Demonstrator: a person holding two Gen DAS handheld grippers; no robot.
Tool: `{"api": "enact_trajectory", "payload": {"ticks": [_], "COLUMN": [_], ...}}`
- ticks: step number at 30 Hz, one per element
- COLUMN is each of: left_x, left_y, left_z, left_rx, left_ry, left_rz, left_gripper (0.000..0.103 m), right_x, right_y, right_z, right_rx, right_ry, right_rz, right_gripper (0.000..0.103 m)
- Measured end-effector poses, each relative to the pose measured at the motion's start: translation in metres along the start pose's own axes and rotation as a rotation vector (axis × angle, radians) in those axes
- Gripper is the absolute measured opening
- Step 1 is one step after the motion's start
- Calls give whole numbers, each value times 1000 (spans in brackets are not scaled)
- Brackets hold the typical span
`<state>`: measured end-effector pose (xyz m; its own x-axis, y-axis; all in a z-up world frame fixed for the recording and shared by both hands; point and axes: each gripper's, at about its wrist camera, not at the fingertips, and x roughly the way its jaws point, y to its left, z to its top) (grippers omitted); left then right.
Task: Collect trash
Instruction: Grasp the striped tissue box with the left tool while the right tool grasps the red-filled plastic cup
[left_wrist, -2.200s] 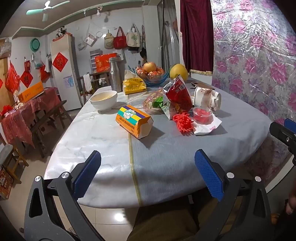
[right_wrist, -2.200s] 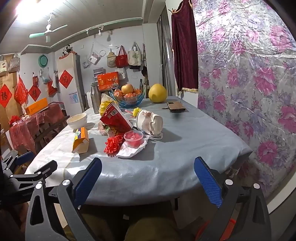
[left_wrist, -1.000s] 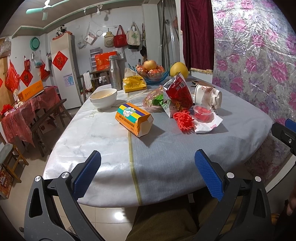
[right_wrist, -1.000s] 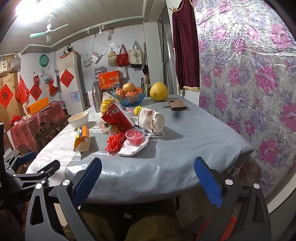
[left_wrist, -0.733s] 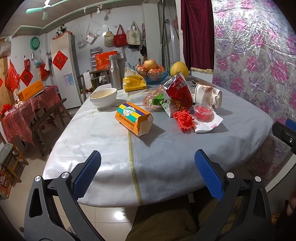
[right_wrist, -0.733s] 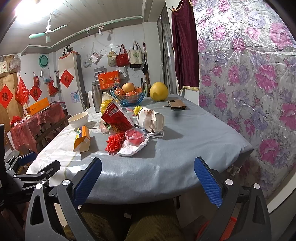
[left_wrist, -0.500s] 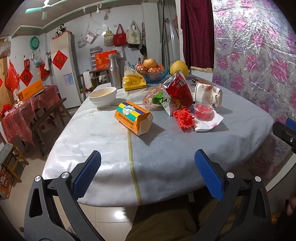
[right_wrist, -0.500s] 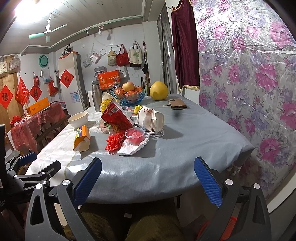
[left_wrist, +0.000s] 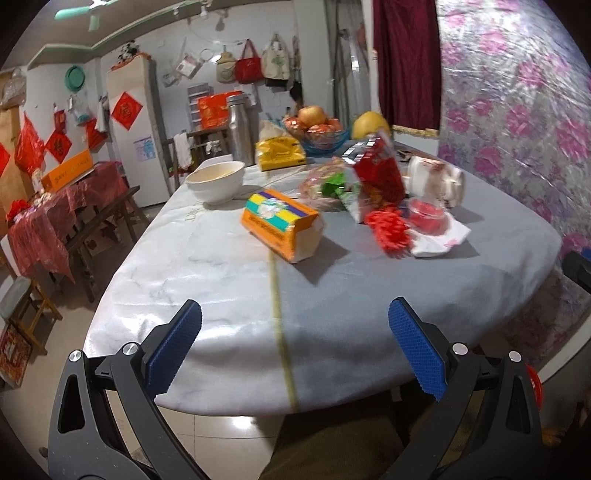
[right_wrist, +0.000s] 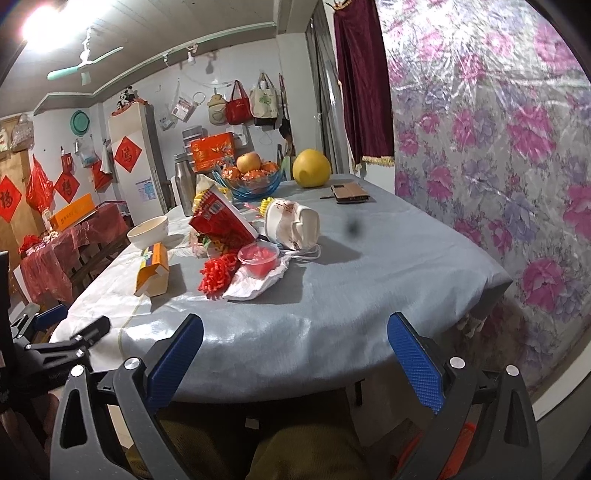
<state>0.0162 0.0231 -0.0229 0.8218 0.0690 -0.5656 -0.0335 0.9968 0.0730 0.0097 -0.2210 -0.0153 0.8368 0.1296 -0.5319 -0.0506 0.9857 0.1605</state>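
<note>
The table, covered in a pale cloth, fills the middle of both wrist views, its near edge curving across the lower half of each frame.

The left tool occupies the bottom of the left wrist view, short of the table's near edge; its blue pads are spread wide with nothing between them. The right tool sits likewise at the bottom of the right wrist view, pads spread wide and empty.

The trash lies clustered at centre frame, well apart from both tools. An orange carton with yellow and green panels lies on its side, left of the cluster. A red snack bag stands tilted behind it, touching a clear wrapper with green contents. A white tissue lies at the right of the cluster, carrying a small clear cup of red material. A red frilled scrap lies just beside the tissue's left edge.

A white bowl stands upper left of the carton. A toppled white jug lies behind the cup.
</note>
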Motion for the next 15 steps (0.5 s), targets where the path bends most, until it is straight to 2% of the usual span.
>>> {"api": "enact_trajectory", "payload": {"ticks": [4, 9, 15], "left_x": [14, 33, 65], "left_y": [24, 35, 35], "left_z": [3, 5, 27], "left_rx": [-63, -80, -105], "left_ry": [29, 64, 108], "left_rz": [-4, -22, -120], "left_gripper": [97, 97, 97], "right_x": [15, 41, 76], "right_y": [-4, -1, 5], "right_z": [-1, 4, 16], "right_rx": [-4, -40, -37], "right_ry": [20, 38, 73], "right_rz": [7, 14, 56], "right_gripper": [98, 97, 97]}}
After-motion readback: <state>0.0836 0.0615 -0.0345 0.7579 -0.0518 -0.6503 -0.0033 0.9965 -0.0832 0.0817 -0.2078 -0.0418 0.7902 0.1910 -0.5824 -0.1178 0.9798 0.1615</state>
